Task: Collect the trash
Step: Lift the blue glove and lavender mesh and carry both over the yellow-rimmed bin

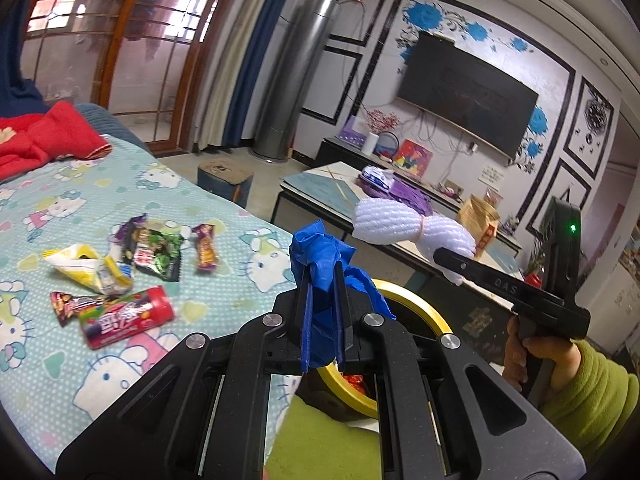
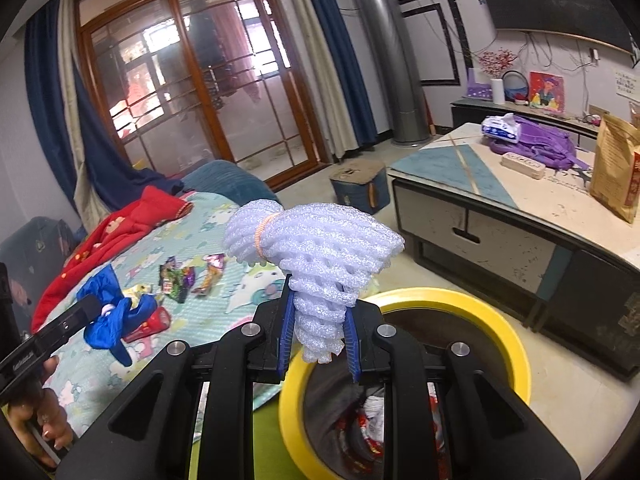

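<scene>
My left gripper (image 1: 322,276) is shut on a crumpled blue plastic scrap (image 1: 320,252), held above the sofa edge beside the yellow-rimmed trash bin (image 1: 420,308). My right gripper (image 2: 318,300) is shut on a white foam net bundle (image 2: 316,244) tied with an orange band, held just above the bin's rim (image 2: 516,352). The bin holds red and white trash. Several snack wrappers (image 1: 156,254) and a red candy tube (image 1: 126,318) lie on the Hello Kitty sofa cover (image 1: 224,216). The foam bundle also shows in the left wrist view (image 1: 412,228), the blue scrap in the right wrist view (image 2: 116,316).
A red garment (image 2: 120,232) lies at the sofa's far end. A low coffee table (image 2: 500,200) with a purple bag, tissue pack and brown paper bag stands right of the bin. A small blue stool (image 2: 360,188) sits on the floor beyond.
</scene>
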A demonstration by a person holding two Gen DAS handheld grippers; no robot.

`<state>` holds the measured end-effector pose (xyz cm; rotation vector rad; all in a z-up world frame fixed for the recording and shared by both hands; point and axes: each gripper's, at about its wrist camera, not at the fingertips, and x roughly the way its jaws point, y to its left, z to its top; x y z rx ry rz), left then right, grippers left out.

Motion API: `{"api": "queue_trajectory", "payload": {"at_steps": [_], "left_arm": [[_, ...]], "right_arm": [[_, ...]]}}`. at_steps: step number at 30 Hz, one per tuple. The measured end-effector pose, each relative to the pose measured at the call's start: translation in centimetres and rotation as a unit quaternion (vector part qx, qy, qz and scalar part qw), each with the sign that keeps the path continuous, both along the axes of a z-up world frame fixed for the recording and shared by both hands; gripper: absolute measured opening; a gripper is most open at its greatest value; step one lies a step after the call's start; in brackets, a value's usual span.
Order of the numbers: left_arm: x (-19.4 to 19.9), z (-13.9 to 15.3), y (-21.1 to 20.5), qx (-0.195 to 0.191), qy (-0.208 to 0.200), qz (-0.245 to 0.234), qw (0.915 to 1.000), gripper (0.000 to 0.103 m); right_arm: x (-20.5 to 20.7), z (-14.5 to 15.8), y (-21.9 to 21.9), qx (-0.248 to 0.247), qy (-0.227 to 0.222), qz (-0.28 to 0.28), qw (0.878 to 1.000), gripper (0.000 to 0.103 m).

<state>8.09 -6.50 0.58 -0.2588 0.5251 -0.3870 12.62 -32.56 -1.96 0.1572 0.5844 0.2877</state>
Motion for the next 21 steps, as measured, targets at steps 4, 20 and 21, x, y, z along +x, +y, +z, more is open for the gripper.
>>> {"api": "queue_trajectory", "payload": {"at_steps": [4,20,21], "left_arm": [[0.2,-0.4,-1.1,0.008,0.003,-0.015,0.9999,0.004],[0.8,-2.0,-4.8,0.043,0.013,-0.069,0.9966,0.004],[0.8,-2.1,-5.0,0.046,0.014,-0.072,0.9962,0.004]], "right_arm": [[0.0,-0.6,-1.0,-0.003,0.007,-0.012,1.0,0.021],[0.8,-2.6,-2.8,-0.013,0.043,-0.039,0.998,0.021],[0.8,-2.6,-2.9,-0.014,0.044,-0.04,0.998,0.021]]}}
